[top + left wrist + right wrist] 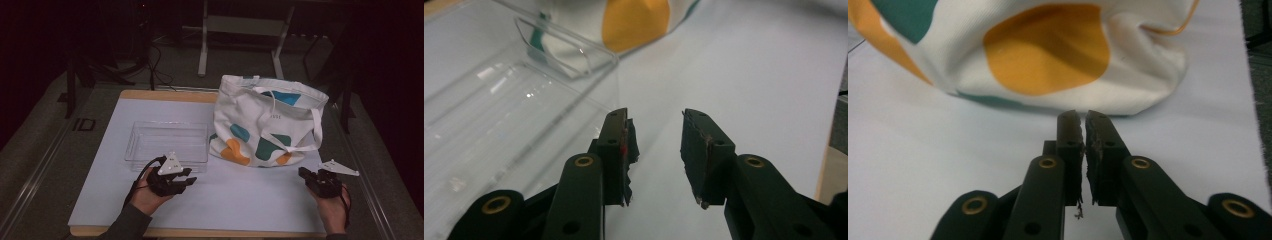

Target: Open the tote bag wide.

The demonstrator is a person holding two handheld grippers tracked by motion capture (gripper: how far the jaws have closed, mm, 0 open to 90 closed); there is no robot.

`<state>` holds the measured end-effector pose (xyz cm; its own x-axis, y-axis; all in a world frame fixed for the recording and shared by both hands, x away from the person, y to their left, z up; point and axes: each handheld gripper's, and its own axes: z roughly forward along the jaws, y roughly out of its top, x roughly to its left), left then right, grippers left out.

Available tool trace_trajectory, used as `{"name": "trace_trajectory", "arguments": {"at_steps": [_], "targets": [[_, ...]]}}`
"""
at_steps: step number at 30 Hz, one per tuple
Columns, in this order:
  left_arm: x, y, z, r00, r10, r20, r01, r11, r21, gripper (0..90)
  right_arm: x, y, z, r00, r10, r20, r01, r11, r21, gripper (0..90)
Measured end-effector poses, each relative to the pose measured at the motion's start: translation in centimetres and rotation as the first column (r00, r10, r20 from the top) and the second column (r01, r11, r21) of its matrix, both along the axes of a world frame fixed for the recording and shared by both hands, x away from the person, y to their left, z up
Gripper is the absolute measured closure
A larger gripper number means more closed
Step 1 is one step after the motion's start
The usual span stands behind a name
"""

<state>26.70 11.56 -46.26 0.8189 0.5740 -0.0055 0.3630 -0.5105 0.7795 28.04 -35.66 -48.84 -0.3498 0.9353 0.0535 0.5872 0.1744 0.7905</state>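
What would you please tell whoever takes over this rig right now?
Left claw: open, holding nothing, low over the white mat beside the near right corner of the clear tray.
Right claw: shut, holding nothing, pointing at the cloth bag from a short way off.
The bag stands upright to the right of the tray, handles draped over its front.
Done: nothing that I can see; the tray looks empty.
Left: probably open the bag and move its contents to the tray, though what is inside is hidden.

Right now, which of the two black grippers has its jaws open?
The left gripper, beside the clear plastic tray, shows a wide gap between its jaws. The right gripper, facing the patterned canvas bag, is shut.
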Motion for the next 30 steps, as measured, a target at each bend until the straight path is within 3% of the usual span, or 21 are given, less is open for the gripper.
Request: {"name": "trace_trajectory", "arguments": {"at_steps": [10, 15, 30], "targets": [[1.7, 0.2, 1.7, 0.9989, 0.025, 0.040, -0.025, 0.9997, -0.005, 60.6, 1.1, -1.1, 1.0, 0.9998, -0.021, 0.004, 0.021, 1.000, -0.021, 81.7], [2.5, 0.3, 2.3, 0.9979, 0.033, 0.056, -0.033, 0.9994, -0.004, 60.2, 1.7, -1.6, 1.4, 0.9997, -0.026, 0.003, 0.026, 0.999, -0.032, 86.0], [4.3, 0.2, 3.7, 0.9946, 0.054, 0.088, -0.055, 0.9984, 0.012, 58.7, 4.1, -3.5, 4.4, 0.9954, -0.087, 0.040, 0.085, 0.996, 0.031, 86.1]]}}
